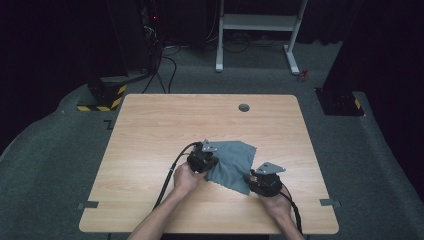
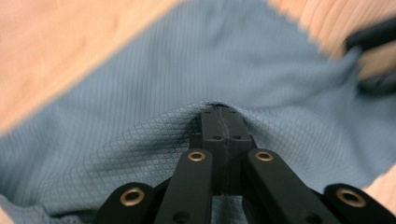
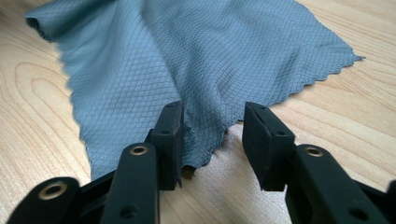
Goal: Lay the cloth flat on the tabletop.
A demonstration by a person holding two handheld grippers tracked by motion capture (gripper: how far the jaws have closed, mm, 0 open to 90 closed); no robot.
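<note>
My right gripper [image 3: 212, 140]: jaws spread, cloth [image 3: 187, 60] corner between them, pads not pressing. My left gripper [image 2: 219, 114]: jaws pressed together, pinching a raised fold of cloth. Cloth lies centre of frame on the table [image 1: 150, 125] in the high view.

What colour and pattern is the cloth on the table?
The cloth is grey-blue with a fine diamond-grid weave and zigzag edges, clearest in the right gripper view.

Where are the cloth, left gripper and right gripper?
cloth [image 1: 235, 156], high view, flat middle.
left gripper [image 2: 219, 114], left gripper view, tips of shut jaws pinching cloth.
right gripper [image 3: 212, 128], right gripper view, gap between open jaws.
</note>
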